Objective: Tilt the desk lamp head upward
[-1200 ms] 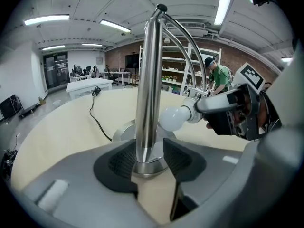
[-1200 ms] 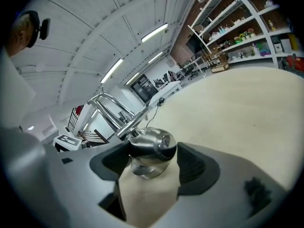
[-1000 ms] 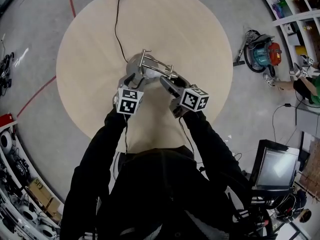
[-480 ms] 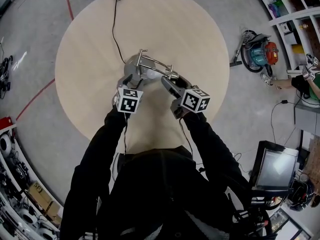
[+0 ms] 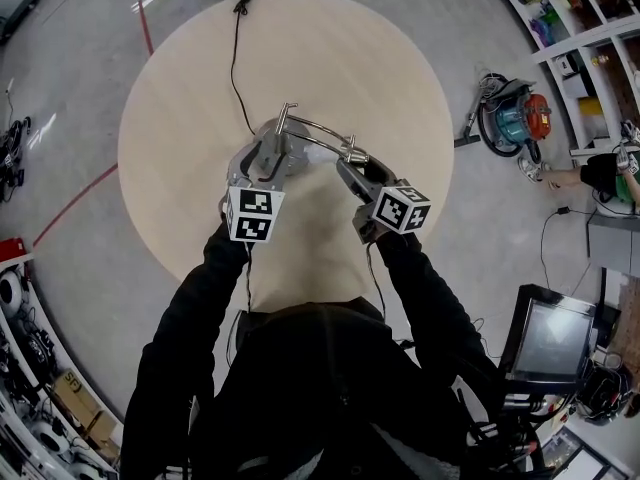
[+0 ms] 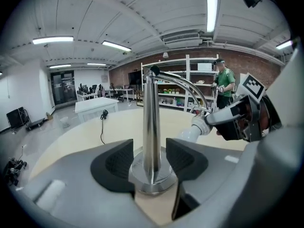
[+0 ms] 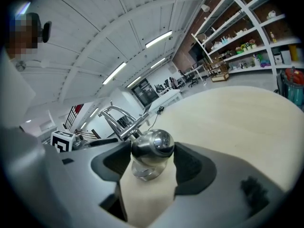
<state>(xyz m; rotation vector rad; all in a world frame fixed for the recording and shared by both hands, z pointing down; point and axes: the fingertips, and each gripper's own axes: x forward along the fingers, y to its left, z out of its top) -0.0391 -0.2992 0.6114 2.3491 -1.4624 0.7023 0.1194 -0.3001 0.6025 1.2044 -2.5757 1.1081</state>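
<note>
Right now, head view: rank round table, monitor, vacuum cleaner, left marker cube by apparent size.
1. Round table
2. Monitor and vacuum cleaner: look alike, not ranked
3. Left marker cube, though nearest the camera

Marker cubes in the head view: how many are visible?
2. The left cube sits on the left gripper, over the table; the right cube sits on the right gripper, which grips the lamp head. None seems hidden.

Lamp post [image 6: 151, 127] mid-table, cord [image 5: 233, 63] behind, tabletop [image 5: 400, 98] open rightward
</note>
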